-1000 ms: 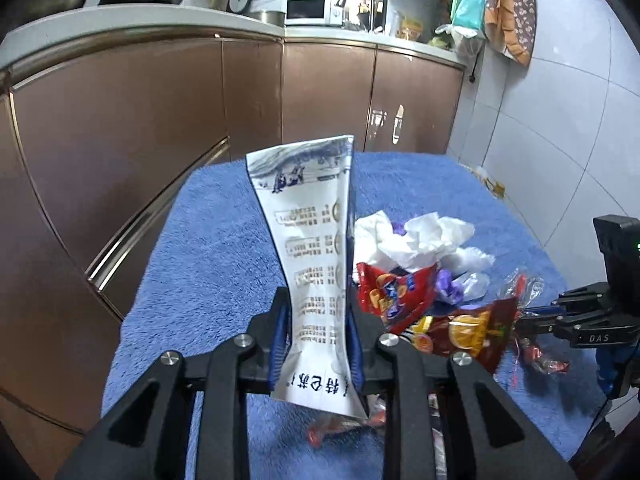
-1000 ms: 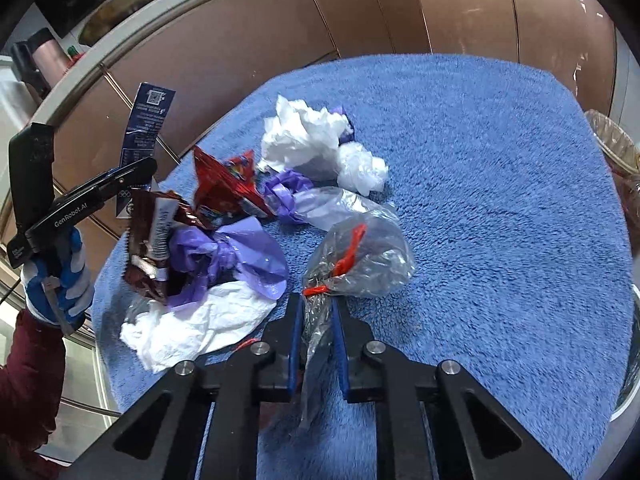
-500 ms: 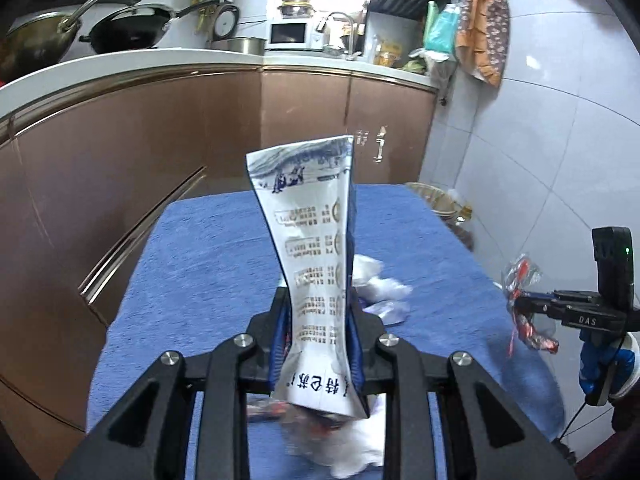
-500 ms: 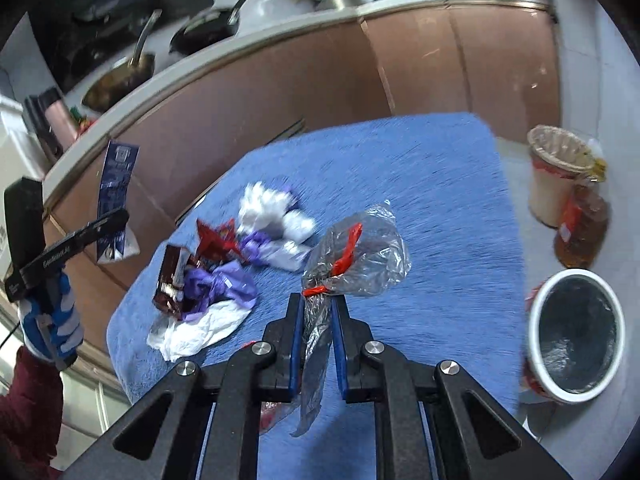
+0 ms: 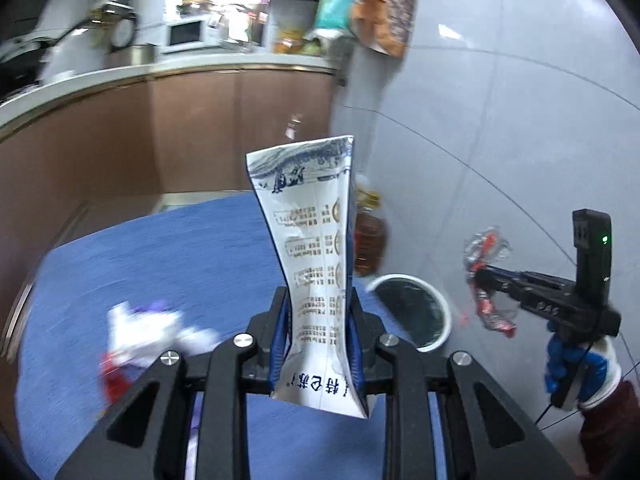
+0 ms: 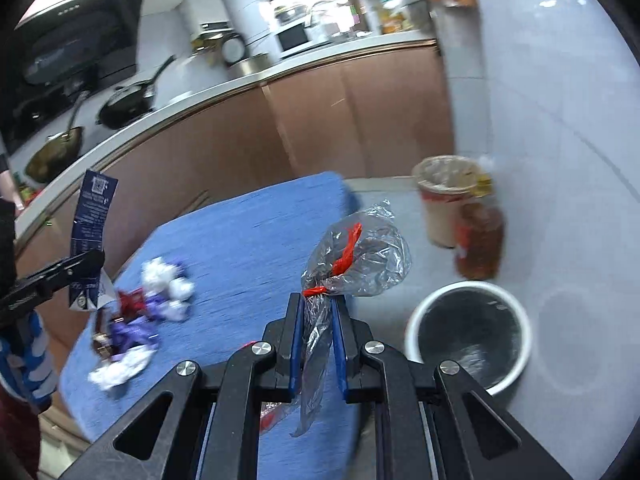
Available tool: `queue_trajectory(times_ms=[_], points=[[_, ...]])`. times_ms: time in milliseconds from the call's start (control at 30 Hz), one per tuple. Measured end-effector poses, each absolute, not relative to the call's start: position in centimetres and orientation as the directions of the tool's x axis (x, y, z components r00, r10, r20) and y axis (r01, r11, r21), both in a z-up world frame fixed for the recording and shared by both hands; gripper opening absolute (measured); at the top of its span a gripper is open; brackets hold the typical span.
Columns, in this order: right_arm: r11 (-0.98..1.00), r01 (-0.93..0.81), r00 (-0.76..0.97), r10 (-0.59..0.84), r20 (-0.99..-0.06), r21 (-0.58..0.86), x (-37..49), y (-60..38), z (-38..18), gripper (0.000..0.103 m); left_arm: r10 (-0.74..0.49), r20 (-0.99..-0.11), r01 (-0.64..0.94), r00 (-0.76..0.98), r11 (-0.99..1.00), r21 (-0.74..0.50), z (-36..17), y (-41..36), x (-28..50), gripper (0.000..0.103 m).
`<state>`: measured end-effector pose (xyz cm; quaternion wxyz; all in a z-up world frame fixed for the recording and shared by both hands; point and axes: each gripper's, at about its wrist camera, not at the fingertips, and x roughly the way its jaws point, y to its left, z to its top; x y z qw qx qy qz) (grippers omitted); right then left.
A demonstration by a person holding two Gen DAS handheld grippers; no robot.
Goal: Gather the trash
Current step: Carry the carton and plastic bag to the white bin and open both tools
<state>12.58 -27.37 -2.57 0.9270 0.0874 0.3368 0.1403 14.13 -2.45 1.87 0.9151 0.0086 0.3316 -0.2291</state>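
My left gripper (image 5: 318, 312) is shut on a flattened white and blue milk carton (image 5: 312, 248), which stands up between the pads above the blue table. My right gripper (image 6: 318, 312) is shut on a clear plastic bag with red ties (image 6: 356, 260), held off the table. In the left wrist view the right gripper (image 5: 478, 280) hangs at the right with the clear bag (image 5: 486, 248). The right wrist view shows the left gripper (image 6: 94, 260) at the far left with the carton (image 6: 90, 236). A white bin with a black liner (image 6: 468, 332) stands on the floor below right.
Crumpled tissues and red and purple wrappers (image 6: 136, 320) lie on the blue towel-covered table (image 6: 248, 240). A tan waste basket (image 6: 444, 200) and an amber bottle (image 6: 480, 240) stand by the tiled wall. Brown cabinets (image 6: 320, 120) run behind the table.
Both grippers have lifted and swung right, away from the trash pile, each keeping its item. The floor, the white bin and the tiled wall have come into view.
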Motion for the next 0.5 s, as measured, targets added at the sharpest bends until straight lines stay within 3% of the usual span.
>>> queue_trajectory(times_ms=[233, 500], points=[[0.972, -0.056, 0.746, 0.193, -0.638, 0.228, 16.2, -31.9, -5.7, 0.013, -0.479, -0.681, 0.505, 0.554, 0.844, -0.183, -1.1, -13.8, 20.7, 0.024], [0.981, 0.11, 0.655, 0.05, -0.754, 0.161, 21.9, -36.3, -13.2, 0.013, -0.49, -0.789, 0.533, 0.372, 0.808, -0.251, -9.0, -24.9, 28.4, 0.025]])
